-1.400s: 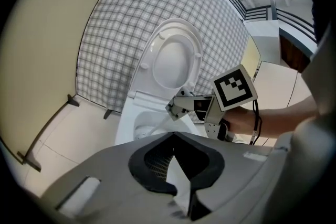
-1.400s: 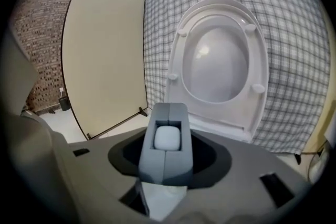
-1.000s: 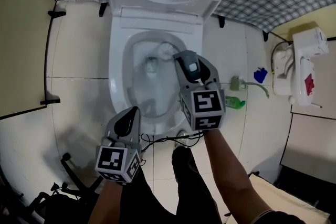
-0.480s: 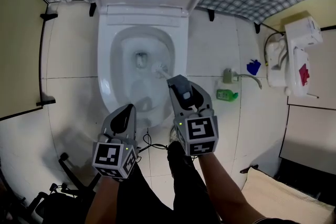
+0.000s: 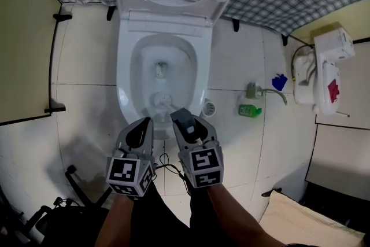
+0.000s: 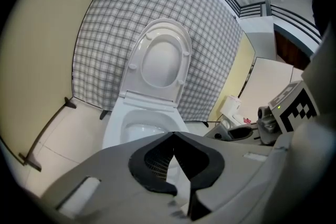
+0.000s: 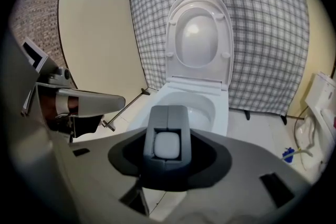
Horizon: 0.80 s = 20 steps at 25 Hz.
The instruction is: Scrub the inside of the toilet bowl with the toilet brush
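White brush [image 5: 161, 100], half behind right gripper [image 5: 182, 116]

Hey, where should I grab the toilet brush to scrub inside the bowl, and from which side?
Grip the toilet brush at the thick top end of its handle, coming from the front of the toilet bowl. The handle slants up out of the bowl toward you, bristles down inside; the right gripper is shut there.

You have a white tiled floor [image 5: 81, 66] under you, with the toilet [image 5: 166, 25] standing on it at twelve o'clock. Toward three o'clock lie a green bottle [image 5: 250, 110] and a blue object [image 5: 279, 82].
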Each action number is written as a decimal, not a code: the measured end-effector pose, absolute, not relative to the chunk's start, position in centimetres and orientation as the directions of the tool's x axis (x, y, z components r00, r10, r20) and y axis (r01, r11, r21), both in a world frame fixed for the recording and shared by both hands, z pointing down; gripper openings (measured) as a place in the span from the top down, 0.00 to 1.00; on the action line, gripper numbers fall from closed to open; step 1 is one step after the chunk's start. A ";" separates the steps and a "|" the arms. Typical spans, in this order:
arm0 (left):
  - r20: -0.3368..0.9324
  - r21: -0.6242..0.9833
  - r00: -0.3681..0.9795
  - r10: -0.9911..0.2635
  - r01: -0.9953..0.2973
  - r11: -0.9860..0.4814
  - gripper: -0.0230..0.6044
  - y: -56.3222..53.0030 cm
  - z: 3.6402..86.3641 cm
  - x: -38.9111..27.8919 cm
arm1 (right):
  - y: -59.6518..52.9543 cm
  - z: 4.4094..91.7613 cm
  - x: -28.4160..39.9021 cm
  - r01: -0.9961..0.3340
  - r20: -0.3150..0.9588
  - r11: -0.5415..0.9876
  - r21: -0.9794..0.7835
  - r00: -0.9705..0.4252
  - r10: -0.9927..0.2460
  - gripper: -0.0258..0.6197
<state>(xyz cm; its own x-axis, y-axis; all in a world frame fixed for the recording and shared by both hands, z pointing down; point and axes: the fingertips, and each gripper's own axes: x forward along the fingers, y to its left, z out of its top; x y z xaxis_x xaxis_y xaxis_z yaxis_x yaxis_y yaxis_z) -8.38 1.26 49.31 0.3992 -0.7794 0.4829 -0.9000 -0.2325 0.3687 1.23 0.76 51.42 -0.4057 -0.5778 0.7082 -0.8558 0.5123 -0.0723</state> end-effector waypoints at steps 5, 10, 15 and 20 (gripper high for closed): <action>0.493 0.373 0.388 -0.779 -0.903 -0.214 0.95 1.8 49.3 -8.9 | -0.6 52.5 -0.6 -0.844 0.708 0.529 -0.090 -0.427 -0.562 0.65; 0.499 0.376 0.382 -0.778 -0.904 -0.202 0.95 1.9 49.2 -9.5 | -3.3 53.8 -2.0 -0.832 0.711 0.548 -0.087 -0.437 -0.551 0.65; 0.501 0.375 0.375 -0.780 -0.906 -0.195 0.95 1.2 49.1 -10.2 | -6.7 54.4 -3.3 -0.824 0.698 0.563 -0.063 -0.440 -0.565 0.65; 0.504 0.378 0.375 -0.778 -0.906 -0.192 0.95 0.5 49.6 -10.9 | -9.8 54.7 -3.8 -0.828 0.676 0.560 -0.035 -0.432 -0.597 0.65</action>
<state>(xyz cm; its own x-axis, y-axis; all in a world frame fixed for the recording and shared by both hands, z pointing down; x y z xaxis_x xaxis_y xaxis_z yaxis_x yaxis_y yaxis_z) -10.86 0.51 49.59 0.3751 -0.7777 0.5045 -0.9057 -0.1917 0.3780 -3.81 -9.83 54.67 -0.4322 -0.5970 0.6759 -0.8280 0.5597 -0.0351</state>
